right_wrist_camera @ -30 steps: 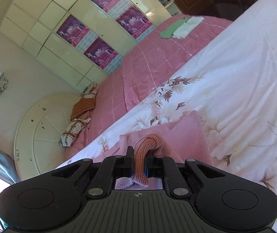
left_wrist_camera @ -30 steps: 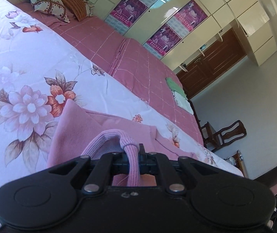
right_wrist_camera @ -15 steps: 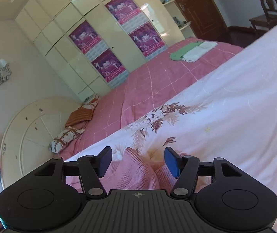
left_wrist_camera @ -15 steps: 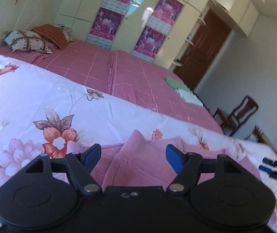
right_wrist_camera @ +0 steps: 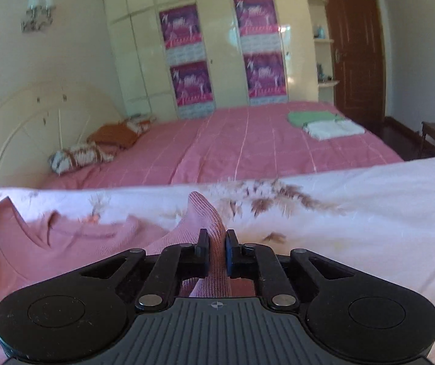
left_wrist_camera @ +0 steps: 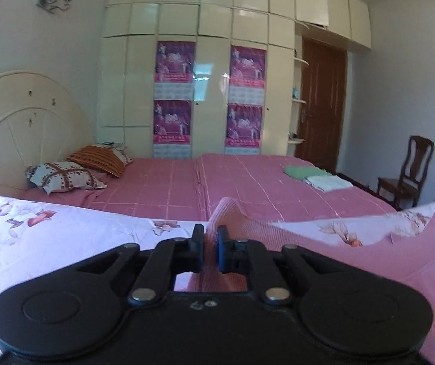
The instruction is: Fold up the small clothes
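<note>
No container shows in either view; the pink knit top lies spread on the white floral bedspread, which covers the near side of the bed.

The left wrist view shows the top running off toward 3 o'clock, where a dark tip at the frame edge meets the cloth. It also takes in a wooden chair whole at 2 o'clock. The right wrist view shows the top's neckline at 9 o'clock, with the same sort of dark tip at the left edge. Both views show a folded green cloth and a folded white cloth side by side on the pink checked sheet beyond.

The left gripper is pinched tight on a raised ridge of the pink knit top. The right gripper is likewise clamped on a peak of the same top.
</note>
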`<state>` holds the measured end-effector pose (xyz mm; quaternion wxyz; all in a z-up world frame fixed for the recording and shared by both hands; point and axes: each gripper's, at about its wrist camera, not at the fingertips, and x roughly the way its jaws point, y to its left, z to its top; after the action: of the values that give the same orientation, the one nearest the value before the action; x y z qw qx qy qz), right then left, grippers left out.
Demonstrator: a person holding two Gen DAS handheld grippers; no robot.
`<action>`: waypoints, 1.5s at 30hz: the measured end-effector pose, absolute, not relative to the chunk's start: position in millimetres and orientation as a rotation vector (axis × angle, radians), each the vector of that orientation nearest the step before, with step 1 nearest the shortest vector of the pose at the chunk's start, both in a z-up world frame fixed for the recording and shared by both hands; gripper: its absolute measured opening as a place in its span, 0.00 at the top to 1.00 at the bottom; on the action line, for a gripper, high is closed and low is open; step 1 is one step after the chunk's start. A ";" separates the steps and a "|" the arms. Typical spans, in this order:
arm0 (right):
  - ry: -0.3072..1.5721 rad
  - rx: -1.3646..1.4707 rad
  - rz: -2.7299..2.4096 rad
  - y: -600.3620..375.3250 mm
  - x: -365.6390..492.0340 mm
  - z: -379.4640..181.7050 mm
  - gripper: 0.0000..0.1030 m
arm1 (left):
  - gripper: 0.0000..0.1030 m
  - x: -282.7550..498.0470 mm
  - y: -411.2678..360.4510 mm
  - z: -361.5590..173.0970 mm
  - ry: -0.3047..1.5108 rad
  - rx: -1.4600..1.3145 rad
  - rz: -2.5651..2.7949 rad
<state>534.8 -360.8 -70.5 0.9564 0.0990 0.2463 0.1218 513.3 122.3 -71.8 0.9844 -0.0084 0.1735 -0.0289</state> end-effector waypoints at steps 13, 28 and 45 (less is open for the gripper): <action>0.676 0.172 0.169 -355.1 564.3 -103.9 0.89 | 0.76 552.4 120.4 -97.6 0.633 0.031 0.015; 0.762 0.176 0.244 -370.6 486.7 -89.4 0.63 | 0.51 461.3 130.5 -102.7 0.661 0.042 -0.014; 0.653 0.084 0.187 -342.3 456.3 -56.7 0.79 | 0.35 426.5 89.5 -55.6 0.561 0.028 -0.081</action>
<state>456.3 -342.3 -56.7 0.9421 0.0411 0.3201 0.0915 426.5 89.5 -55.6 0.9601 0.0138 0.2765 -0.0399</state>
